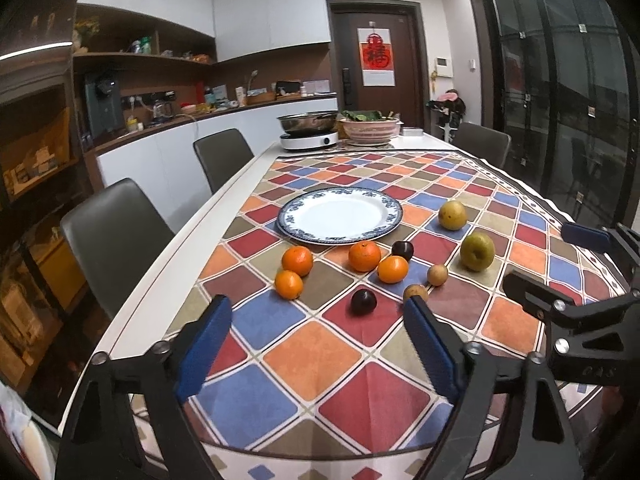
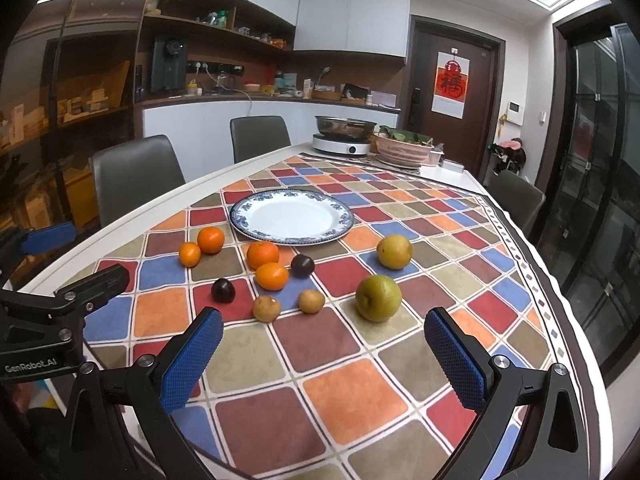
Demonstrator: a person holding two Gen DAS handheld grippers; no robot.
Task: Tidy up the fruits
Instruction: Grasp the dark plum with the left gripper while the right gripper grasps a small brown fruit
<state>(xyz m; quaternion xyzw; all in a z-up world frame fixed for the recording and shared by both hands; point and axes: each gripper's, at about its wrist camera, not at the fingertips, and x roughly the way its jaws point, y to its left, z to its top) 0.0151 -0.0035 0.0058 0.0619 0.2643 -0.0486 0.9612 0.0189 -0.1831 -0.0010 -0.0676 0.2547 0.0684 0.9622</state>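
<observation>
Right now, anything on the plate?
Nothing: the plate shows bare white. All fruit lies on the tablecloth in front of it. What is under the plate is covered.

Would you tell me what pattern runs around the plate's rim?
A blue floral band on white plate, clearest in the right wrist view.

A checkered tablecloth (image 2: 340, 392) covered the white table (image 1: 224, 200). At its far end a steel pot (image 2: 345, 126) sat on an induction cooker (image 2: 340, 147), beside a basket of greens (image 2: 404, 151). Grey chairs (image 2: 136, 176) lined the table's side.
</observation>
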